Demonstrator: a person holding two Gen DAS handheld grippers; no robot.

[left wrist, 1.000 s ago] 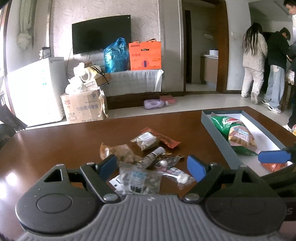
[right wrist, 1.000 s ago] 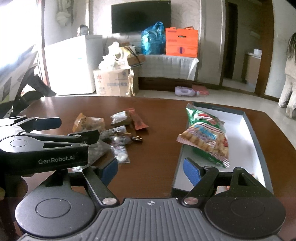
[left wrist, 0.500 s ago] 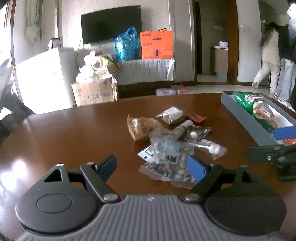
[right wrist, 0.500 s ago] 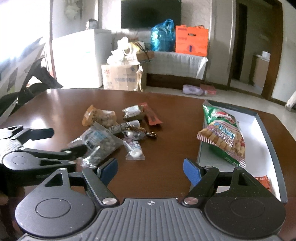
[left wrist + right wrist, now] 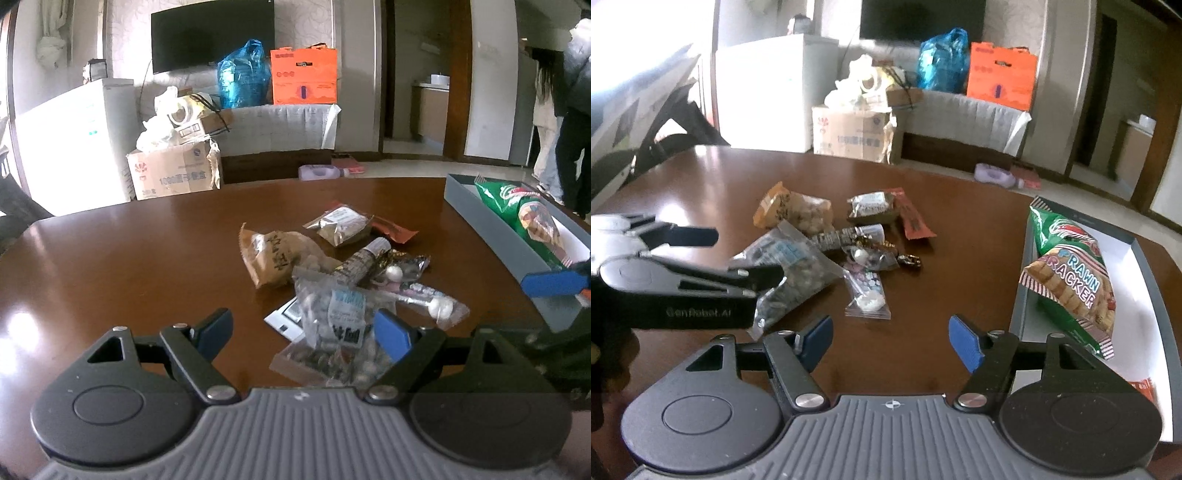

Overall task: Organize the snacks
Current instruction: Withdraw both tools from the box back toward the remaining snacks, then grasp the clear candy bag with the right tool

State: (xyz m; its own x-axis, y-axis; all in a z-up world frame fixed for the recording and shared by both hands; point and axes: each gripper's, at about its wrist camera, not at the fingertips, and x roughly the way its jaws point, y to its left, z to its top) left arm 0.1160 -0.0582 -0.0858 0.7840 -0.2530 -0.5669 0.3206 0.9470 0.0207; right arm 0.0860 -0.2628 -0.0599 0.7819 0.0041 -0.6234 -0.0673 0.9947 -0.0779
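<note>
Reaching with the left gripper (image 5: pixel 303 328), jaws wide and empty, toward the clear candy bag (image 5: pixel 332 317); right gripper (image 5: pixel 890 341) closing on nothing; next, probably straddling and pinching it, then carrying it to the grey box (image 5: pixel 491 225).

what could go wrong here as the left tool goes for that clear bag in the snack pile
The clear bag overlaps other packets in the pile, so the open left tool may pinch two at once or drag the small zip bag along.

The right tool, empty with its jaws closing, sits close beside the left one near the grey box; the two could bump while carrying snacks across.
</note>
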